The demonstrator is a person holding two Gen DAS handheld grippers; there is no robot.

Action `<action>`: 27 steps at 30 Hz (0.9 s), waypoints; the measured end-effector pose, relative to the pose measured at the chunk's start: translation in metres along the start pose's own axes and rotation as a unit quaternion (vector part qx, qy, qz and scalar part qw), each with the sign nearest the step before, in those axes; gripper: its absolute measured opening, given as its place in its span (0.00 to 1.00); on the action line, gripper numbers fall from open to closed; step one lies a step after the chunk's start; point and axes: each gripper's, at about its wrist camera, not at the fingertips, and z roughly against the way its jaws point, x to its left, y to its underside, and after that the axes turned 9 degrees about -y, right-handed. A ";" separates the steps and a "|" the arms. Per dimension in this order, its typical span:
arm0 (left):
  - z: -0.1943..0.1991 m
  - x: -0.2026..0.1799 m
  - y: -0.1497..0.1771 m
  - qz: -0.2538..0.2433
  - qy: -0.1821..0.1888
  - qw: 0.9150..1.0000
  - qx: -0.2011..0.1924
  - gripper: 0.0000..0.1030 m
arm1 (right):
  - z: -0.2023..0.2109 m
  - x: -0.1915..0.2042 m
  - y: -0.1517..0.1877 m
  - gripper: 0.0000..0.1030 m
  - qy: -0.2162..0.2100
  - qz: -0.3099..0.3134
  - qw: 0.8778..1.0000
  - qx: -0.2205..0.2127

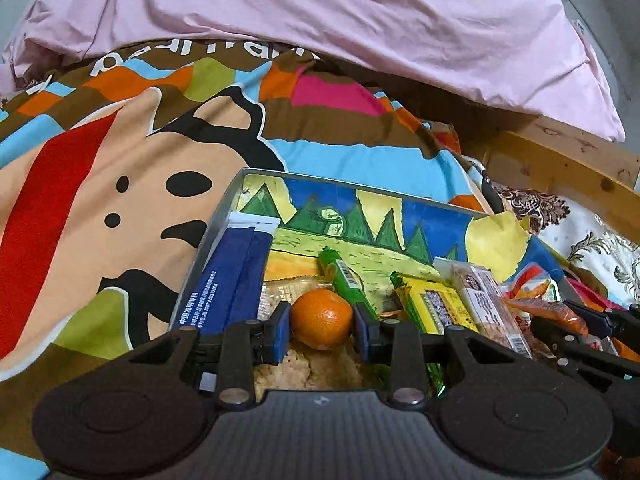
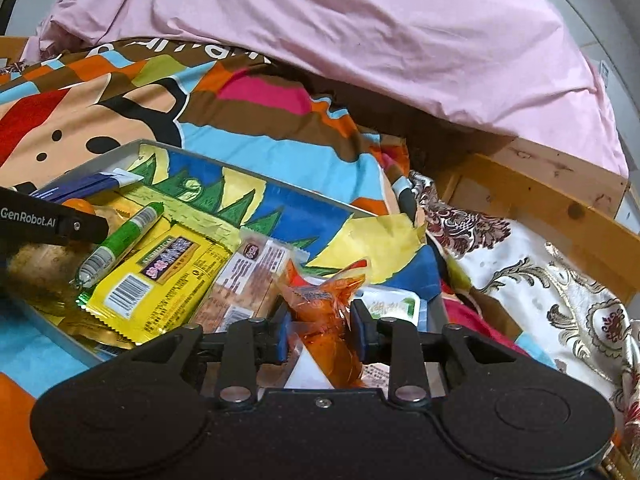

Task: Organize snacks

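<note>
The left gripper (image 1: 322, 330) points forward and slightly down over the near end of a shallow metal tray (image 1: 216, 224) lying on a bed, and its jaws are closed on a small orange (image 1: 321, 318), the blue pads pressing on both sides of the fruit. The right gripper (image 2: 323, 334) sits just beside it at the tray's right end, tilted the same way, with an orange snack bag (image 2: 326, 316) between its jaws; the pads appear to touch the crinkled plastic, though how firmly they press I cannot tell. The tray is lined with a painted paper (image 1: 360, 216) and its near half is crowded: a blue packet (image 1: 236, 276) leans along the left wall, a green stick pack (image 2: 120, 240) lies diagonally, a yellow wrapper (image 2: 160, 280) and a clear-wrapped bar (image 2: 252, 276) lie side by side. The far half of the tray floor is bare and gives room. Around the tray a bright patterned quilt (image 1: 100, 200) spreads left and beyond, a pink cover (image 1: 320, 20) is heaped behind, and a wooden bed rail (image 2: 540, 200) bounds the right side.
</note>
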 end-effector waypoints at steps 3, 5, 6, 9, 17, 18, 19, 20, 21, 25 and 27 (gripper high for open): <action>0.001 0.000 0.000 0.003 0.001 1.000 0.004 0.35 | 0.003 -0.002 -0.001 0.55 -0.007 -0.017 1.000 -0.004; 0.001 -0.001 -0.002 0.004 0.000 1.000 0.008 0.37 | 0.005 -0.005 -0.002 0.59 -0.008 -0.027 1.000 -0.006; 0.001 -0.001 -0.002 0.003 -0.002 1.000 0.009 0.38 | 0.006 -0.007 -0.002 0.62 -0.009 -0.033 0.999 -0.006; 0.005 -0.002 -0.004 0.005 0.007 1.000 0.011 0.51 | 0.012 -0.012 -0.005 0.71 -0.017 -0.055 0.998 -0.013; 0.016 -0.006 -0.003 0.000 0.005 1.000 0.010 0.63 | 0.036 -0.021 -0.014 0.89 -0.015 -0.077 0.996 -0.040; 0.018 -0.005 -0.004 0.004 0.005 1.000 0.009 0.65 | 0.040 -0.023 -0.015 0.92 -0.014 -0.081 0.996 -0.043; 0.022 -0.004 -0.005 0.008 0.003 1.000 0.007 0.71 | 0.044 -0.025 -0.016 0.94 -0.014 -0.086 0.995 -0.048; 0.026 -0.004 -0.005 0.012 0.001 1.000 0.003 0.75 | 0.049 -0.027 -0.017 0.94 -0.014 -0.091 0.994 -0.053; 0.030 -0.003 -0.007 0.015 0.000 1.000 -0.001 0.76 | 0.053 -0.029 -0.018 0.95 -0.014 -0.096 0.994 -0.057; 0.050 0.000 -0.014 0.028 -0.002 0.999 -0.016 0.83 | 0.074 -0.035 -0.022 0.99 -0.016 -0.114 0.990 -0.075; 0.058 0.002 -0.019 0.034 -0.003 0.999 -0.019 0.85 | 0.085 -0.039 -0.024 0.99 -0.022 -0.119 0.989 -0.084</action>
